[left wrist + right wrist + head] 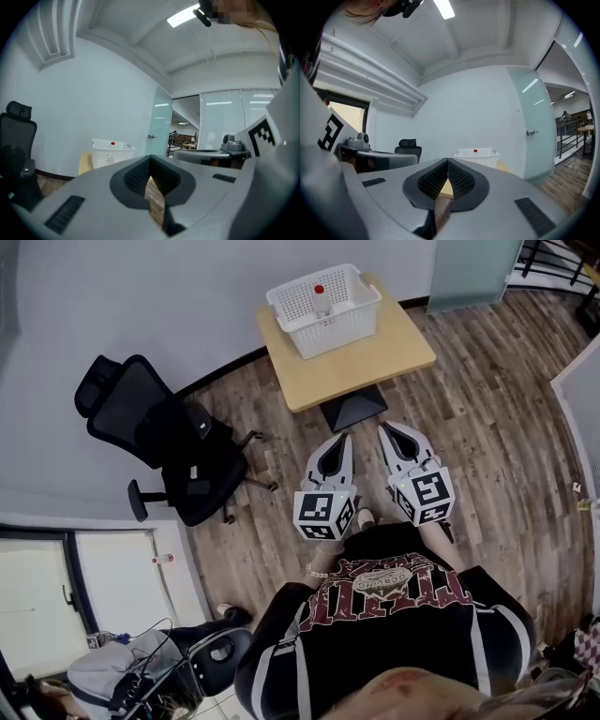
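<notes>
Your left claw [345, 439] is closed and empty, and so is your right claw [384, 430]. In each gripper view the ribbed black pads meet at the tip. Nothing sits between them, and only a sliver of floor shows through the notch lower down.

You hold both claws side by side at your waist, tips forward and near each other. They point toward the square light-wood table [375, 360] and hang over the brown plank floor [487, 409], short of the table's near edge. I judge this a moment of standing ready: nothing is gripped or touched.

The nearest things to the claws are on that table. A white perforated plastic basket [330, 329] stands at its far side, well apart from both claws. Inside it, toward the back wall, a small clear bottle with a red cap [320, 298] stands upright.

The head view alone shows how far the basket sits from your tips, and the table's dark base plate [352, 412]. It also places the black mesh office chair [164, 442] off to your left. The gripper views look level instead. Of the bottle they give only the red cap above the basket rim. They do show a frosted glass door [534, 136] to the right of the table, and each shows the other claw's marker cube beside it.
</notes>
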A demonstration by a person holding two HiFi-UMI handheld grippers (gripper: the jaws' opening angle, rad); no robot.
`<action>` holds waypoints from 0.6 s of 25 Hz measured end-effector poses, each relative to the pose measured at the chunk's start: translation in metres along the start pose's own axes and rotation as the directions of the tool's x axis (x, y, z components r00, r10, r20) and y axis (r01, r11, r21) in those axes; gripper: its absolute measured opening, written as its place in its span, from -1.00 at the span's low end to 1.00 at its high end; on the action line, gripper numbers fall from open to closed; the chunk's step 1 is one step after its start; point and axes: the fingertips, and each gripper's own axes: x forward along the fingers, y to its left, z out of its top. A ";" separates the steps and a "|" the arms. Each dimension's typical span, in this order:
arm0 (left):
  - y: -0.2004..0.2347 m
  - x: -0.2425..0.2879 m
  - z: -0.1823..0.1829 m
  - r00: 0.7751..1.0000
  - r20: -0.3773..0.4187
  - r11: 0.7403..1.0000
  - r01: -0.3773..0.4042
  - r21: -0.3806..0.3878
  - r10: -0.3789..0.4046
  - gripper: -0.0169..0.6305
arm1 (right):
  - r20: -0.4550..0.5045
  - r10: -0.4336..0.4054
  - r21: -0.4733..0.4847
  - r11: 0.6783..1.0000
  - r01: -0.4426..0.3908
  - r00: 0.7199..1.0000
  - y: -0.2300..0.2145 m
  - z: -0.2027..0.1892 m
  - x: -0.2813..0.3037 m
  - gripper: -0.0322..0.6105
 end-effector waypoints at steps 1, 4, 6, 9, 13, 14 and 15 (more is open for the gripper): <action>0.004 0.002 0.001 1.000 -0.001 1.000 0.003 -0.001 -0.003 -0.81 | -0.001 -0.003 0.001 1.000 0.003 1.000 0.000 0.001 0.004 -0.85; 0.010 0.007 0.005 1.000 -0.001 1.000 0.006 -0.004 -0.006 -0.81 | -0.002 -0.008 0.005 1.000 0.008 1.000 -0.002 0.003 0.012 -0.85; 0.012 0.010 0.006 1.000 -0.002 1.000 0.005 -0.004 -0.005 -0.80 | 0.000 -0.009 0.007 1.000 0.009 1.000 -0.004 0.005 0.016 -0.85; 0.016 0.016 0.010 1.000 0.003 1.000 -0.003 -0.002 0.003 -0.80 | 0.005 -0.005 0.007 1.000 0.005 1.000 -0.007 0.008 0.023 -0.85; 0.020 0.030 0.013 1.000 0.006 1.000 -0.018 0.000 0.018 -0.80 | 0.011 0.014 0.008 1.000 -0.014 1.000 -0.016 0.012 0.034 -0.85; 0.020 0.035 0.015 1.000 0.008 1.000 -0.021 0.001 0.021 -0.80 | 0.012 0.020 0.007 1.000 -0.020 1.000 -0.020 0.014 0.037 -0.85; 0.020 0.039 0.016 1.000 0.010 1.000 -0.024 0.001 0.024 -0.81 | 0.013 0.025 0.006 1.000 -0.025 1.000 -0.024 0.015 0.040 -0.85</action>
